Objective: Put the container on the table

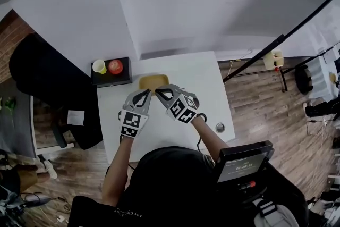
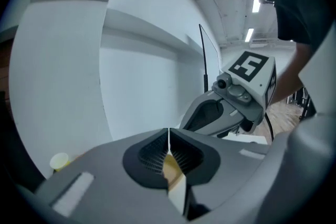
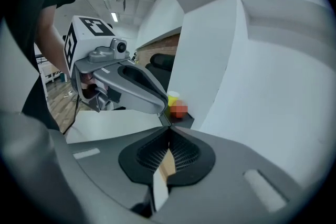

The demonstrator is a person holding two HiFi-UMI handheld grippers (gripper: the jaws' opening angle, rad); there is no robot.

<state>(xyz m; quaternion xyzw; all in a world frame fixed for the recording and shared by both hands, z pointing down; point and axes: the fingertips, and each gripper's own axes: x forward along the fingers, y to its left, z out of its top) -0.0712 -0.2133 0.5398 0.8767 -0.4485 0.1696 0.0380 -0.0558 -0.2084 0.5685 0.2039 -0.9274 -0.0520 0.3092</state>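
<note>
Left tongs (image 2: 168, 152): pads closed on a thin tan edge of the container (image 2: 173, 168), no gap showing above it. Right tongs (image 3: 169, 149): likewise closed, pads pinching the tan edge from the other side. In the head view both tongs point away from the person, tips close together, with the container (image 1: 151, 81) between and just beyond them, over the far half of the white worktop (image 1: 196, 77). Whether it rests on the worktop or hangs clear, I cannot tell. At the worktop's far left corner sits a black tray (image 1: 109, 78) with a yellow cup (image 1: 99, 66) and a red object (image 1: 115, 66).
</note>
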